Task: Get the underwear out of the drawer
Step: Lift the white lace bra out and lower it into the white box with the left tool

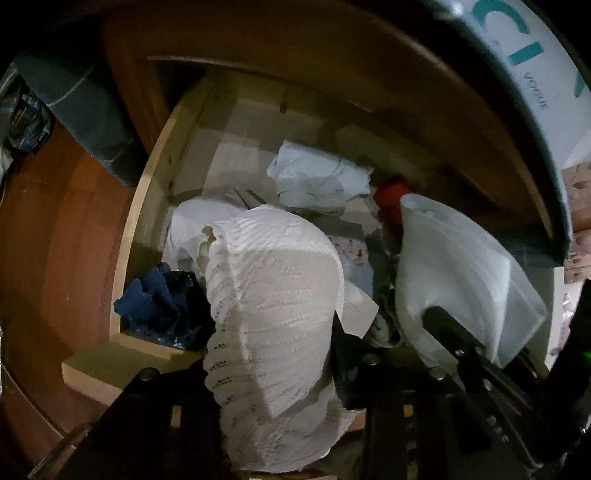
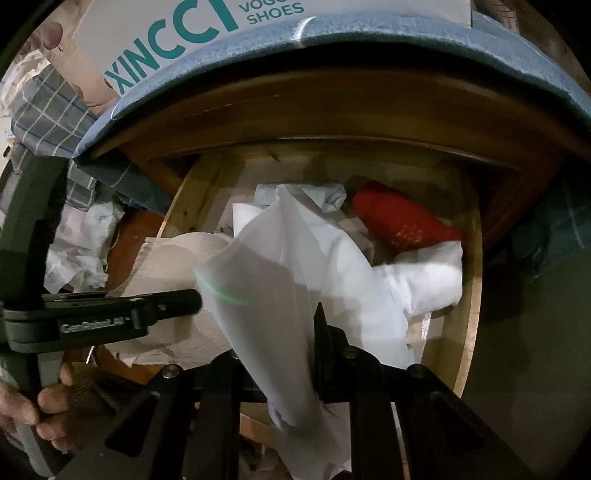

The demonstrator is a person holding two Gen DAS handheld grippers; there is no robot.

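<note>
I have both tools pointed steeply down into the open drawer, and each is clamped on a garment. My left tool grips the white lace underwear; the cloth bulges up between the black fingers and hides most of the drawer's middle from that camera. My right tool is clenched tight on the smooth white underwear, which stands up from the pinch in a tall fold. In the right wrist view the left tool's finger lies just beside that fold, so the two tools work close together with little room between them.

The drawer's pale wooden side wall runs along the left of the left view, with a dark blue lace piece tucked into the near corner against it. Toward the back the checked liner lies bare, the one open patch I can see. A crumpled pale garment and a red item sit near the rear, and a white bundle rests against the right wall.

Overhead, the cabinet's brown front edge arcs over the drawer, and above it lies a blue-edged surface carrying a shoe box. A hand holds the left tool's handle at the lower left.
</note>
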